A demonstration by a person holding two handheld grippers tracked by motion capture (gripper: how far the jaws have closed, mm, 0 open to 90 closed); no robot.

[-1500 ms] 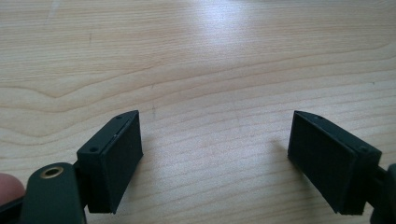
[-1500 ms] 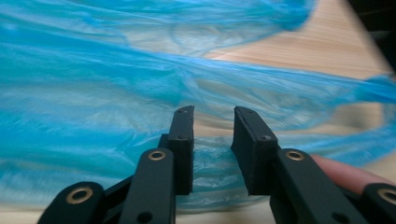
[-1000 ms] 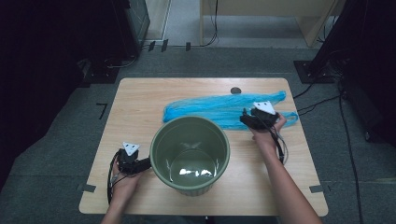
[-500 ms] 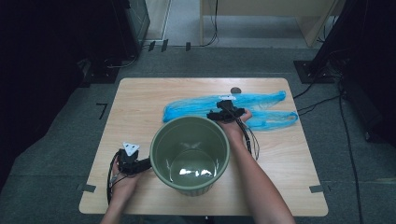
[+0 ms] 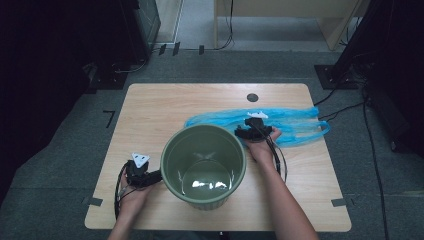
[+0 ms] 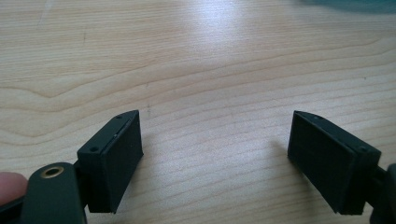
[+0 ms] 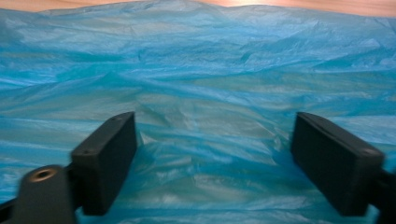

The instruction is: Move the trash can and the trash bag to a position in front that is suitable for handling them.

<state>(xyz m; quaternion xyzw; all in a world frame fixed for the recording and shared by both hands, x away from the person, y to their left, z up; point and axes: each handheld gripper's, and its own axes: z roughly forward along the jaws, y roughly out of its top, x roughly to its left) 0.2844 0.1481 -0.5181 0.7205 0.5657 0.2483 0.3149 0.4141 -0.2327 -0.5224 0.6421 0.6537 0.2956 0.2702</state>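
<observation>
Black fingers (image 7: 109,158) of the right gripper (image 5: 246,133) stand wide apart over the blue plastic bin bag (image 5: 295,122), which lies flat along the counter's (image 5: 165,107) far right edge behind the green bin (image 5: 203,165). The left gripper (image 5: 152,177), fingers also apart and empty, rests near the front left corner beside the bin. Thin film may slip or tear if pinched shallowly. No writing is readable.

Grey carpet floor (image 5: 60,150) all around, black cables (image 5: 345,107) beyond the right gripper (image 5: 239,133), wooden furniture (image 5: 280,15) farther off.
</observation>
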